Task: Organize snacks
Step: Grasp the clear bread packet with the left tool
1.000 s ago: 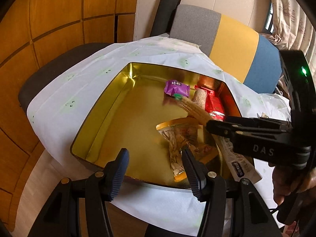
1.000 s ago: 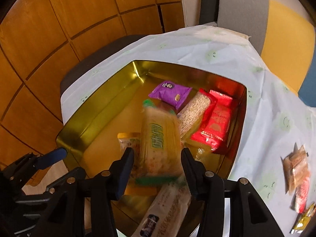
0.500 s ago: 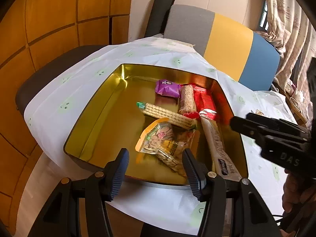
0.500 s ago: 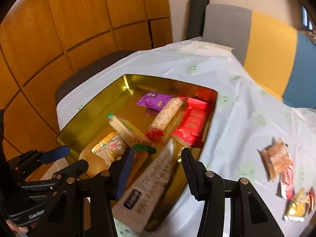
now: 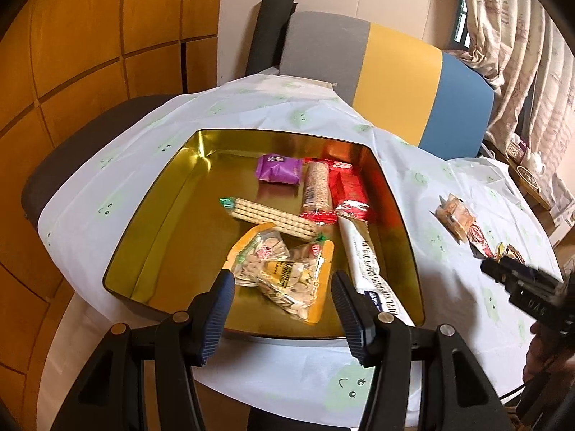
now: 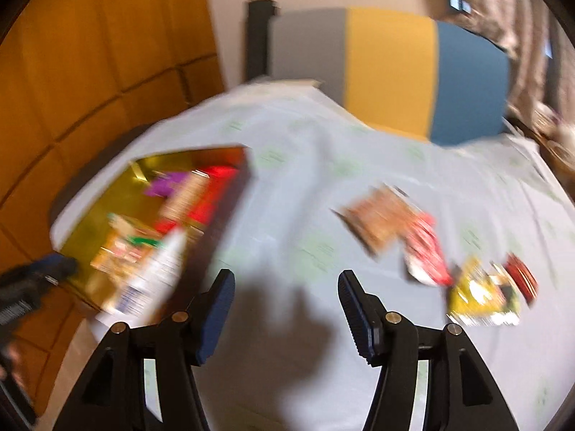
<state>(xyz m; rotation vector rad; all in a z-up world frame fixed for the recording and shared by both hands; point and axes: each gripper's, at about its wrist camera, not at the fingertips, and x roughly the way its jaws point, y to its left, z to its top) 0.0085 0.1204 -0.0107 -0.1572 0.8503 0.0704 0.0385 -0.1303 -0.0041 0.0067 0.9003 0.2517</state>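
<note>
A gold tin tray (image 5: 172, 194) (image 6: 107, 201) holds several snacks: a purple packet (image 5: 278, 168), an oat bar (image 5: 316, 186), a red packet (image 5: 350, 188), a green-ended biscuit pack (image 5: 269, 217), a seed bag (image 5: 284, 271) and a long white pack (image 5: 370, 269) leaning on the rim. More loose snacks lie on the cloth: a brown pack (image 5: 453, 217) (image 6: 377, 215), a red-white one (image 6: 426, 251) and a yellow one (image 6: 481, 298). My left gripper (image 5: 284, 305) hovers open over the tray's near edge. My right gripper (image 6: 285, 309) is opening over bare cloth, nothing between its fingers.
A pale cloth with green faces (image 5: 323, 122) covers the round table. A grey, yellow and blue chair back (image 5: 395, 79) stands behind it, wood panelling (image 5: 90, 54) to the left, curtains (image 5: 514, 46) at the right. The right wrist view is motion-blurred.
The right gripper let go of the biscuit pack into the tray, then swung right across the cloth toward the loose snacks, its jaws widening. The left gripper drew back slightly.
</note>
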